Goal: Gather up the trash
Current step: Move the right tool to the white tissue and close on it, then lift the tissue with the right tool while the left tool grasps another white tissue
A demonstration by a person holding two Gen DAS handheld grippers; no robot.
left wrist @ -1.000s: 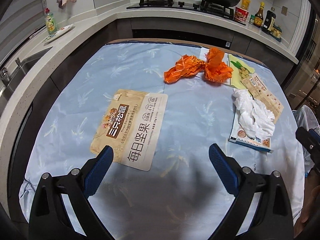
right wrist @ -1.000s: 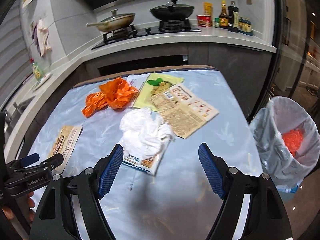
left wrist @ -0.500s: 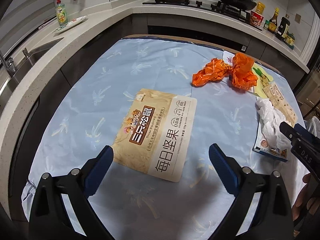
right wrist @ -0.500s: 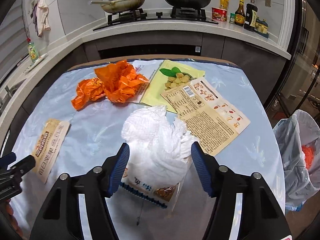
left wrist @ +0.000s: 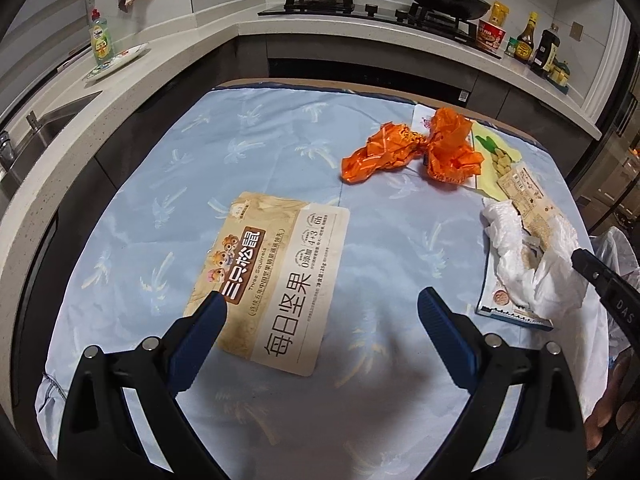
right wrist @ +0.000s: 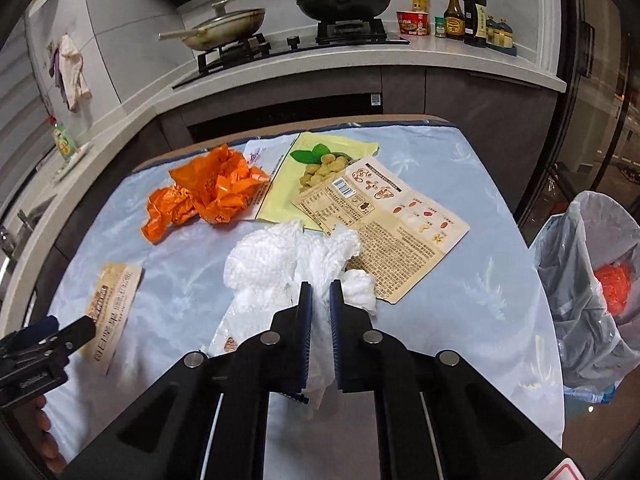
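Observation:
In the right wrist view my right gripper (right wrist: 320,292) is closing its jaws on a crumpled white tissue (right wrist: 272,260), and the pads pinch a fold of it. The tissue lies on a flat snack packet (right wrist: 228,340) on the blue tablecloth (right wrist: 480,272). Over the near part of the table my left gripper (left wrist: 322,298) hangs open and holds nothing. A beige nut packet (left wrist: 276,280) lies flat just ahead of its left finger. Crumpled orange wrappers (left wrist: 412,152) sit further back, next to a yellow packet (right wrist: 320,160) and a printed beige packet (right wrist: 384,224).
A bin lined with a grey bag (right wrist: 580,280) stands off the table's right edge, with orange trash (right wrist: 614,288) inside. Behind the table runs a kitchen counter with a hob, pans (right wrist: 344,0) and sauce bottles (right wrist: 456,16). A sink (left wrist: 48,128) lies to the left.
My right gripper moved forward over the white tissue and drew its jaws together on it. The left gripper stayed open and drew slightly nearer the beige packet.

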